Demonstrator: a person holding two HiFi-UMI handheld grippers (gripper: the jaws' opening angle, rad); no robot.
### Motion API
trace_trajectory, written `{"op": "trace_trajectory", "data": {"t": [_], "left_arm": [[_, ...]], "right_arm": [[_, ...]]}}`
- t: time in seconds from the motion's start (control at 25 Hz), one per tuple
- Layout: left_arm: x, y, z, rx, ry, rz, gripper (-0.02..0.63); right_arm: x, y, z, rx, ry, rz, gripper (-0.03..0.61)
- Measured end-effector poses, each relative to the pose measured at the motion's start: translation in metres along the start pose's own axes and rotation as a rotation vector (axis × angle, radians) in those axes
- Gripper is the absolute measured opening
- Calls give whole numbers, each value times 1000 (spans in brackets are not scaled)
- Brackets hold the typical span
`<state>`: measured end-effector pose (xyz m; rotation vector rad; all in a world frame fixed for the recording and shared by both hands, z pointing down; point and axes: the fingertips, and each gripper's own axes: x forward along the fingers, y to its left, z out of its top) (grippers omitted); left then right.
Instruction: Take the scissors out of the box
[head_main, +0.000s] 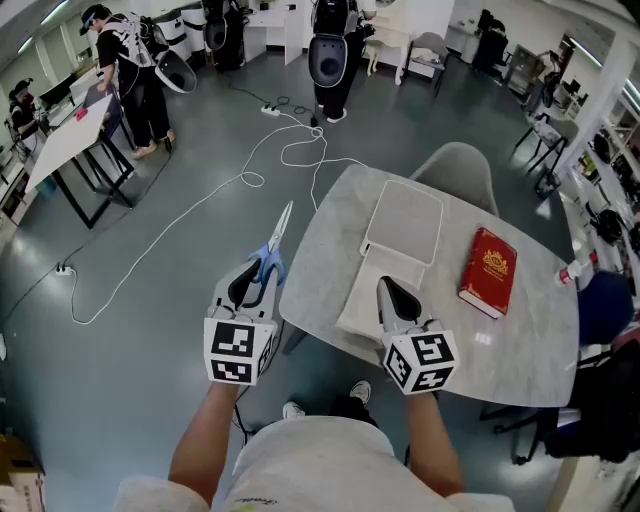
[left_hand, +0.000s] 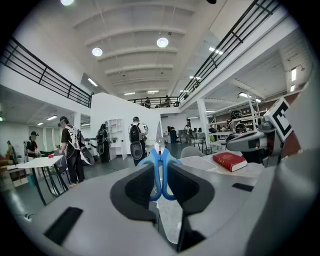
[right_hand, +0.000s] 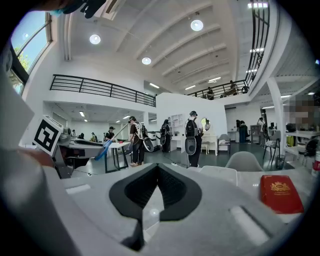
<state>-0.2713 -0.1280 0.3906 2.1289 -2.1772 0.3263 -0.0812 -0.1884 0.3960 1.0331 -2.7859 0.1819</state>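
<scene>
My left gripper (head_main: 255, 275) is shut on the blue handles of the scissors (head_main: 272, 250), whose silver blades point away from me. It hangs over the floor just left of the marble table (head_main: 520, 340). In the left gripper view the scissors (left_hand: 160, 150) stand upright between the pads, blades up. The white box (head_main: 405, 220) lies on the table with its flap (head_main: 362, 295) folded toward me. My right gripper (head_main: 385, 290) hovers over that flap, shut with nothing in it; in the right gripper view its tips (right_hand: 157, 167) meet and the box (right_hand: 220, 175) lies ahead.
A red book (head_main: 488, 270) lies on the table right of the box. A grey chair (head_main: 460, 170) stands behind the table. A white cable (head_main: 200, 210) snakes over the floor at left. People stand by a white desk (head_main: 60, 140) far left.
</scene>
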Motion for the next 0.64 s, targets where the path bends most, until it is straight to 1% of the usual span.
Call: {"op": "trace_trajectory", "data": {"t": [0.36, 0.64], "left_arm": [[-5, 9, -2, -12, -2, 1, 81], [-2, 8, -4, -9, -7, -3, 81]], "right_arm": [[-1, 5, -2, -4, 4, -16, 5], [0, 2, -4, -7, 2, -22, 6]]}}
